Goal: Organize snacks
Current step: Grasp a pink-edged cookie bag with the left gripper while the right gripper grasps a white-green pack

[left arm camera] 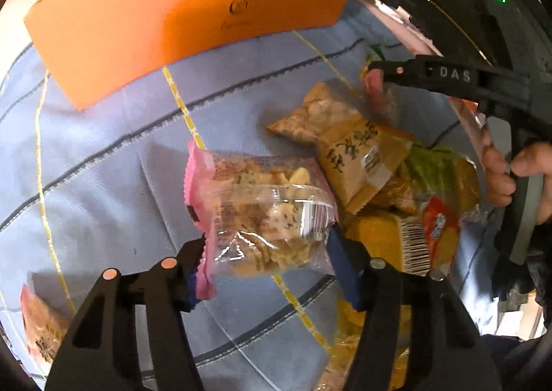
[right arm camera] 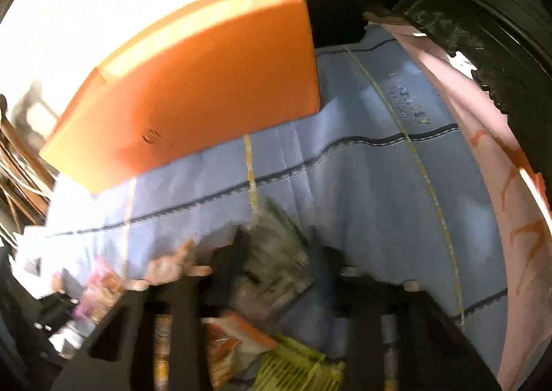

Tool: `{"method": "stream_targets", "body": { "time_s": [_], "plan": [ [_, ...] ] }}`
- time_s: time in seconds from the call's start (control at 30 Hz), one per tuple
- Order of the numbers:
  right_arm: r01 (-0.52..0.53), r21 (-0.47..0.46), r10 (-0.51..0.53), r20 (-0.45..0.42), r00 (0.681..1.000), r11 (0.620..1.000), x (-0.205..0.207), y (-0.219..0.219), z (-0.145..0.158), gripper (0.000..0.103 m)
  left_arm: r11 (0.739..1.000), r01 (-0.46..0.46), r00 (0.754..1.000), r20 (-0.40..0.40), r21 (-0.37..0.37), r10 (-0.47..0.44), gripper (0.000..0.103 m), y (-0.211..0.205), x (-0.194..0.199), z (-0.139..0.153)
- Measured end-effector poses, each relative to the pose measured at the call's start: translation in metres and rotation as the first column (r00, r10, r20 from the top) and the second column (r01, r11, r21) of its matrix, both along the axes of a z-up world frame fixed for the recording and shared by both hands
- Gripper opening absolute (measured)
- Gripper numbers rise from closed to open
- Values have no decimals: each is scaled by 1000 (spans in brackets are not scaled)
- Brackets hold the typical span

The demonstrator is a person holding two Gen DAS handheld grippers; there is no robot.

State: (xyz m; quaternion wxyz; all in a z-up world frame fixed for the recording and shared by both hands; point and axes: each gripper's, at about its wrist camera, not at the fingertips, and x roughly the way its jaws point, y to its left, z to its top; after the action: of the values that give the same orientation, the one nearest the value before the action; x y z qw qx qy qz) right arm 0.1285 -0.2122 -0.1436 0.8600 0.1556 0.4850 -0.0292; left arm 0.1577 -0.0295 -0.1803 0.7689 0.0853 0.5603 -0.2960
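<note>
Left gripper [left arm camera: 265, 249]: jaws stood partly open and pressed on either side of a clear snack packet with pink ends [left arm camera: 262, 211], which it held above the cloth.
Right gripper, own view [right arm camera: 276, 266]: jaws narrowed around a blurred grey-green packet [right arm camera: 276, 253]; the frame was too smeared to confirm firm contact.
Right gripper, left view [left arm camera: 376, 71]: one black finger lay over the far side of the pile, beside a pink packet [left arm camera: 376, 90]; a hand [left arm camera: 517, 177] held its handle at the right edge.
Snack pile [left arm camera: 396, 184]: heaped on the cloth to the right of the held packet; it included a tan packet with dark lettering [left arm camera: 358, 163], a clear packet of pale pieces [left arm camera: 317, 115], a green-topped packet [left arm camera: 427, 159] and a barcoded yellow packet [left arm camera: 396, 239].
Stray packet [left arm camera: 41, 325]: lay alone at the lower left, well apart from the pile.
Cloth [left arm camera: 103, 166]: blue, with dark stitched lines and yellow stripes, beneath all the packets.
Orange box [left arm camera: 193, 15]: stood on the far part of the cloth, beyond the pile and apart from it.
Far right [right arm camera: 483, 4]: a dark ridged object, not identifiable.
</note>
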Motion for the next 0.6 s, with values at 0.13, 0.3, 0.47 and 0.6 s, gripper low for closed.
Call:
{"method": "stream_targets", "body": {
  "time_s": [0.13, 0.3, 0.47, 0.6],
  "plan": [
    [-4, 3, 4, 29, 1000, 1000, -10, -3, 11, 7, 1000, -17, 1000, 13, -17, 18, 57, 7, -10, 11],
    [16, 21, -17, 50, 999, 1000, -23, -13, 28, 6, 993, -65, 998, 13, -94, 66, 57, 29, -13, 32],
    [72, 101, -78, 61, 995, 992, -40, -38, 36, 4, 985, -115, 992, 28, -127, 120, 56, 44, -10, 53],
    [72, 107, -86, 134, 987, 992, -50, -52, 61, 3, 975, -143, 986, 63, -167, 155, 57, 56, -10, 78]
  ]
}}
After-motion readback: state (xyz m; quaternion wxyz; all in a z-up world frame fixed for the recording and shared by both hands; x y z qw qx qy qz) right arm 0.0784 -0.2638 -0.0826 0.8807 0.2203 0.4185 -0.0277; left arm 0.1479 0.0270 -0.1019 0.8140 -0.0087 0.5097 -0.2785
